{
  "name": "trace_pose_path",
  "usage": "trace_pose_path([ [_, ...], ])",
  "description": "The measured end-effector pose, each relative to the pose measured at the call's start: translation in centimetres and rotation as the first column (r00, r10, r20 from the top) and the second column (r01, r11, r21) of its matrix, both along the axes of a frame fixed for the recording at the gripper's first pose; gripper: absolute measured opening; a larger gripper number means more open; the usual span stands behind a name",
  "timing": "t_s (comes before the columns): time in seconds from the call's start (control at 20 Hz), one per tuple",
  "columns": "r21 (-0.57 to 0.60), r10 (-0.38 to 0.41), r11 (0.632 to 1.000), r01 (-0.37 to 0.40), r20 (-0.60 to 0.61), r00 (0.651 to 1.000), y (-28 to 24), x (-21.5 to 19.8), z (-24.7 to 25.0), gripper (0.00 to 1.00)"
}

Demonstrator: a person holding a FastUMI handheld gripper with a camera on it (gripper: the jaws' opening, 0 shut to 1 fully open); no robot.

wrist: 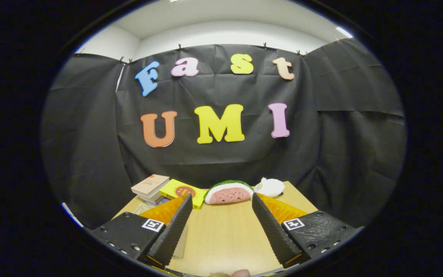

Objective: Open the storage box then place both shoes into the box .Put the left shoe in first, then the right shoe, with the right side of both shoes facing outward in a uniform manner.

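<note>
My gripper (221,197) is open, its two fingers spread wide and held level above a wooden table (221,234). Nothing sits between the fingers; bare tabletop lies under the gap. A pale, boxy edge (181,242) peeks out from under and behind the left finger (173,227); I cannot tell what it is. A bit of a person's fingertip (240,273) shows at the very bottom, below the fingers.
Along the table's far edge, against the black cloth wall, lie a small stack of books (150,186), a yellow flat box (181,191), a watermelon-slice plush (228,192) and a white soft toy (270,187). The table's right edge (306,204) runs past the right finger.
</note>
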State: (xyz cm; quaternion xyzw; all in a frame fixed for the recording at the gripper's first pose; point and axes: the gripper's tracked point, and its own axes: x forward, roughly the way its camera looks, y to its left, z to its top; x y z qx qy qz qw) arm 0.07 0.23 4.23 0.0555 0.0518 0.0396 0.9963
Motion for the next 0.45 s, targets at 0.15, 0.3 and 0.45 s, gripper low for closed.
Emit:
trace_pose_path([
  [0.15, -0.002, 0.0, 1.0, 0.0, 0.033, 0.999, -0.2, 0.2, 0.3, 0.96],
  [0.3, 0.006, 0.0, 1.0, 0.0, 0.024, 1.0, 0.1, 0.7, -0.1, 0.96],
  [0.45, 0.021, 0.014, 1.0, -0.014, 0.024, 1.0, 1.5, 1.1, 0.2, 0.96],
])
